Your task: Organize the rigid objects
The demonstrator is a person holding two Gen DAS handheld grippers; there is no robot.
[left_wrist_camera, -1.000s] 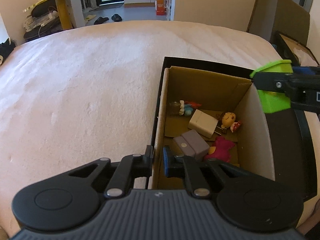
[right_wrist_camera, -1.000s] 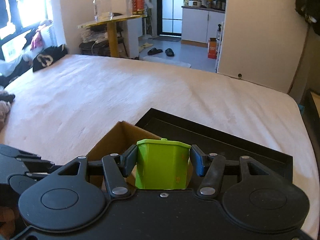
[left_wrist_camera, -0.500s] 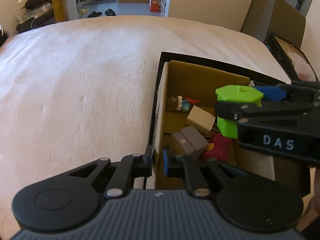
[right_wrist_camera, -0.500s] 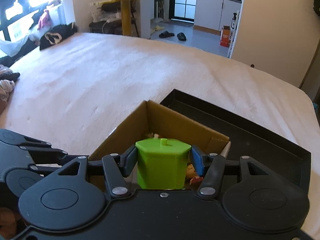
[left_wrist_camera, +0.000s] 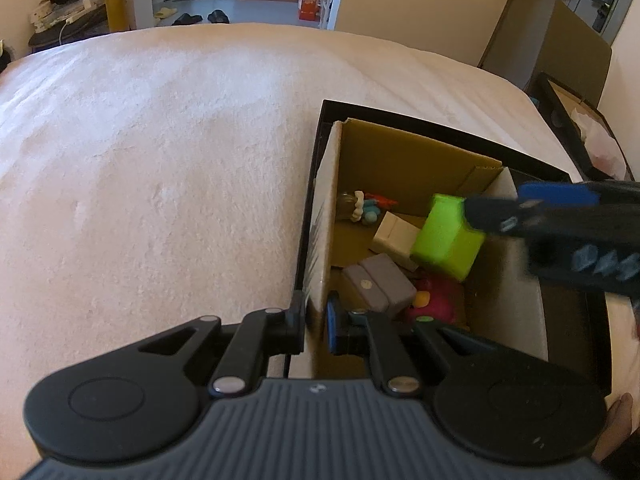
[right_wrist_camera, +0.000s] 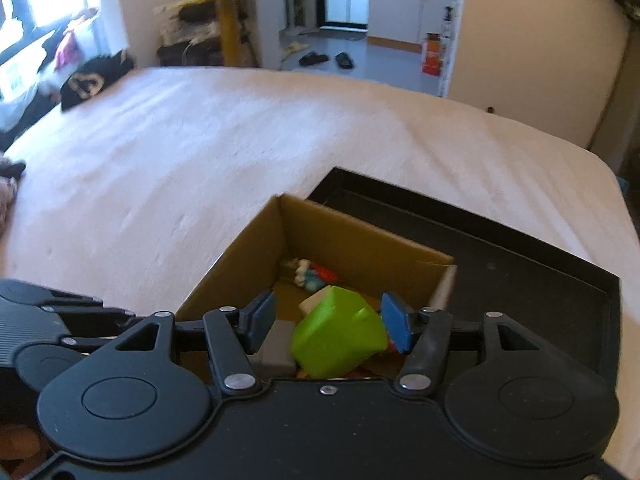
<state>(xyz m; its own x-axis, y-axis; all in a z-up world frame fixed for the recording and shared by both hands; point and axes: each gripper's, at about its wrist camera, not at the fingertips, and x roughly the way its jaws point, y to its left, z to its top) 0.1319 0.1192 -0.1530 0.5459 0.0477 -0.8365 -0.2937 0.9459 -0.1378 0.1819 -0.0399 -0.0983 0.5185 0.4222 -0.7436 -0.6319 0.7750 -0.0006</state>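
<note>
My right gripper (right_wrist_camera: 328, 322) just spread wide, green block (right_wrist_camera: 338, 338) tipping into the cardboard box (right_wrist_camera: 360, 240); left gripper (left_wrist_camera: 316, 326) pinches its wall — drop done.

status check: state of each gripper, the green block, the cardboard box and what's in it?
right gripper: open, pads clear of the block
green block: released, tilted, over the box interior
left gripper: shut on the box's near wall
cardboard box: open-topped, standing in the black tray
grey case: closed, lying in the box
cream box: lying in the box
</note>
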